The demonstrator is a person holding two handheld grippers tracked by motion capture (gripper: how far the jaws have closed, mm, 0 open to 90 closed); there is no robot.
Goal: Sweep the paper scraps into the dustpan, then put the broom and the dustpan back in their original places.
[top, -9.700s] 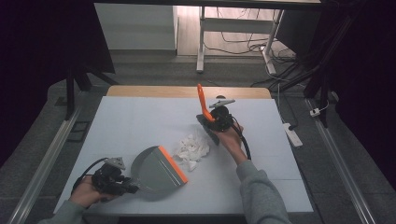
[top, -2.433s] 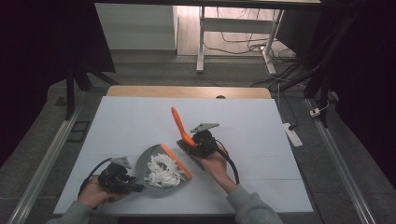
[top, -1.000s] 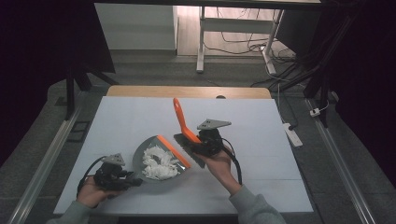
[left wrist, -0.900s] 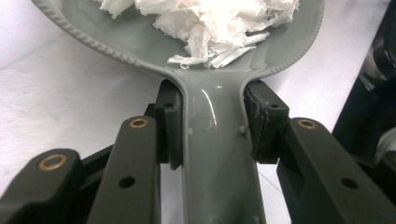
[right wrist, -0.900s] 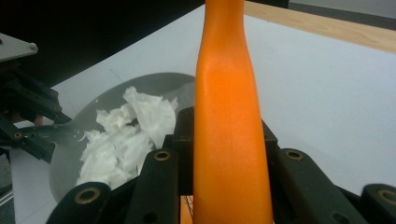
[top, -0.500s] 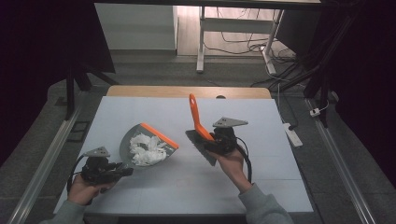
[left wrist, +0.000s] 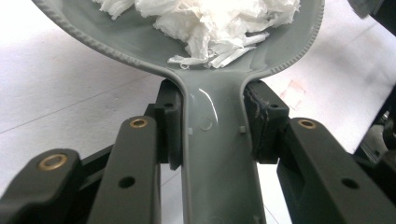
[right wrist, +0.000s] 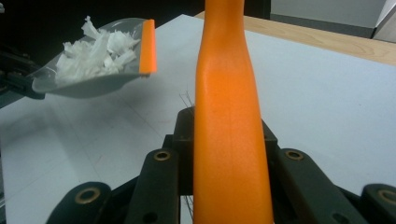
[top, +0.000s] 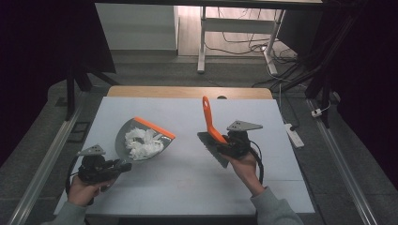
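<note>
Left tongs (left wrist: pixel 212 135) pinch the smooth grey plastic dustpan (top: pixel 141 143) handle; crumpled white paper (top: pixel 141 143) fills its rounded bowl ahead. Right tongs (right wrist: pixel 229 140) pinch the orange brush (top: pixel 210 123), handle pointing away.

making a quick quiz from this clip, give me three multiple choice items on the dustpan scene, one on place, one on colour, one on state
1. Where are the white paper scraps?
A. in the dustpan
B. loose on the table
C. on the floor

2. What colour is the brush handle?
A. grey
B. orange
C. white

3. How does the left gripper stand?
A. open, holding nothing
B. shut on the brush
C. shut on the dustpan's handle

Key: 1 A, the high view shows the scraps heaped inside the pan. 2 B, the right gripper view shows an orange handle between its jaws. 3 C, the left gripper view shows both pads pressed on the grey handle.
</note>
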